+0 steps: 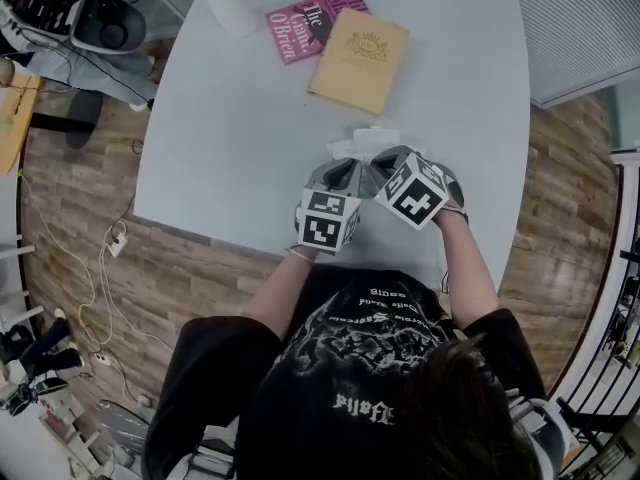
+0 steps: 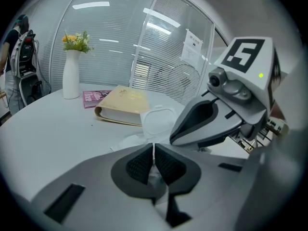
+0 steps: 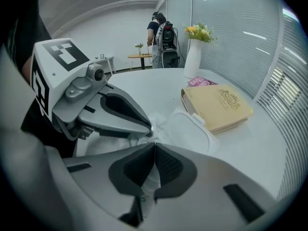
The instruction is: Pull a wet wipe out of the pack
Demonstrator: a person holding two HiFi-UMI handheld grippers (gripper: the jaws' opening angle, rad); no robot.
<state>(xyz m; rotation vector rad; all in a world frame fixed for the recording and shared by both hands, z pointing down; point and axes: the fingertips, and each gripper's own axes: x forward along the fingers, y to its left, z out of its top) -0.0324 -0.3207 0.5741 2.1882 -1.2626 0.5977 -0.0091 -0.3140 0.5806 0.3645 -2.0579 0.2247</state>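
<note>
The wet wipe pack (image 1: 352,148) lies on the white table (image 1: 240,118) with its white lid (image 2: 156,121) flipped open toward the books. Both grippers meet over it, tips almost touching. My left gripper (image 2: 154,155) is shut, and a thin white sheet, apparently a wet wipe (image 3: 143,134), is pinched between its pads. My right gripper (image 3: 154,159) is shut too, on white material with a small green mark that looks like the pack's edge. In the head view the left gripper (image 1: 345,171) and right gripper (image 1: 385,160) hide most of the pack.
Just beyond the pack lies a tan book (image 1: 360,60), with a pink book (image 1: 305,23) partly under it. A white vase (image 2: 71,73) of flowers stands at the table's far side. A person with equipment stands in the room's background (image 3: 161,37).
</note>
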